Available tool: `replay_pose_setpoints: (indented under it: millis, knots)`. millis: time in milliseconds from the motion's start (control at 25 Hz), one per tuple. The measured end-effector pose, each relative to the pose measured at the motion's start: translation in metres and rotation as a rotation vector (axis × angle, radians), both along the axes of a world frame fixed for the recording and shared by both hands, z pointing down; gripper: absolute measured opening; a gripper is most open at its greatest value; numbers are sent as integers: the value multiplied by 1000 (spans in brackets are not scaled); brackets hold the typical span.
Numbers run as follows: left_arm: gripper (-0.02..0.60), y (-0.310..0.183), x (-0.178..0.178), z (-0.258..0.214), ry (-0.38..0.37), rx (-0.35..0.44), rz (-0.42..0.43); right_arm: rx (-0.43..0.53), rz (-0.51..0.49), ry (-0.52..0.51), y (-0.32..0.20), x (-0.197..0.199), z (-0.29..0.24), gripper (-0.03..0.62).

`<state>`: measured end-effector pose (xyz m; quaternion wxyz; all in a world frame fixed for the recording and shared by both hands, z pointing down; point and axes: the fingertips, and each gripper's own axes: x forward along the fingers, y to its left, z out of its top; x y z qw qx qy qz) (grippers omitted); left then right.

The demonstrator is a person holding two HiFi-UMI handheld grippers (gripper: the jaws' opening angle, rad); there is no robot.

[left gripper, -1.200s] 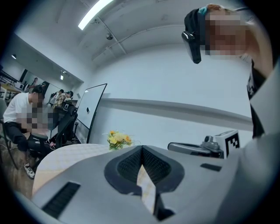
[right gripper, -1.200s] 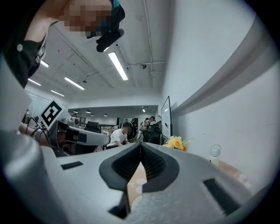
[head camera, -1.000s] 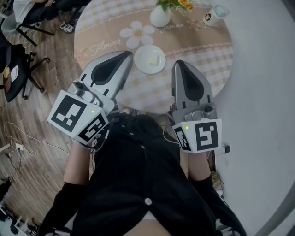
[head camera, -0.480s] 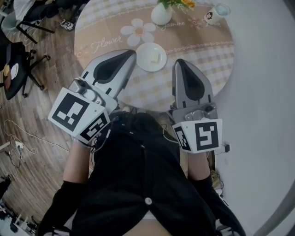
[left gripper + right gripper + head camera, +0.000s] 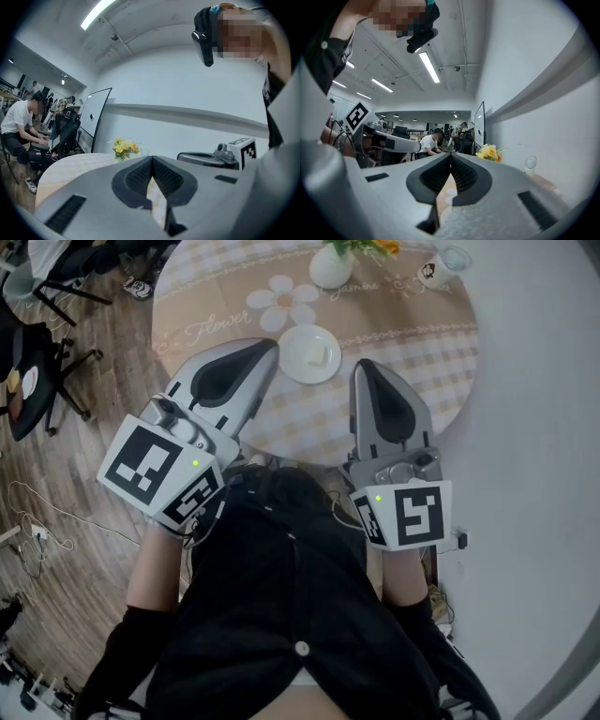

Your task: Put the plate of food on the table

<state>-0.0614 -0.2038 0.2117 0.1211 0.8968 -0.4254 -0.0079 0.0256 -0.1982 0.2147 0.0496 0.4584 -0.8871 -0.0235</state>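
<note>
**Plate rests on the table, both tongs empty**

Your round table [image 5: 412, 343] with its checked cloth fills the upper frame. Your left gripper [image 5: 267, 348] and right gripper [image 5: 367, 369], grey and tapered, are pinched closed on nothing, either side of the smooth round white plate [image 5: 291, 341] carrying a pale food block [image 5: 317, 354].

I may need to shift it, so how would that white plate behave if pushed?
The plate looks rigid and shallow, so it should slide flat rather than tip. The food seems to lie loose on it and might shift.
</note>
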Motion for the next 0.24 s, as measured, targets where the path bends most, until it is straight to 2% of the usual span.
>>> replay_pose_setpoints:
  millis: [240]
  knots:
    - [2,0,-1,2,-11,-2,1,-1,-3,0,-2,-2,2,0]
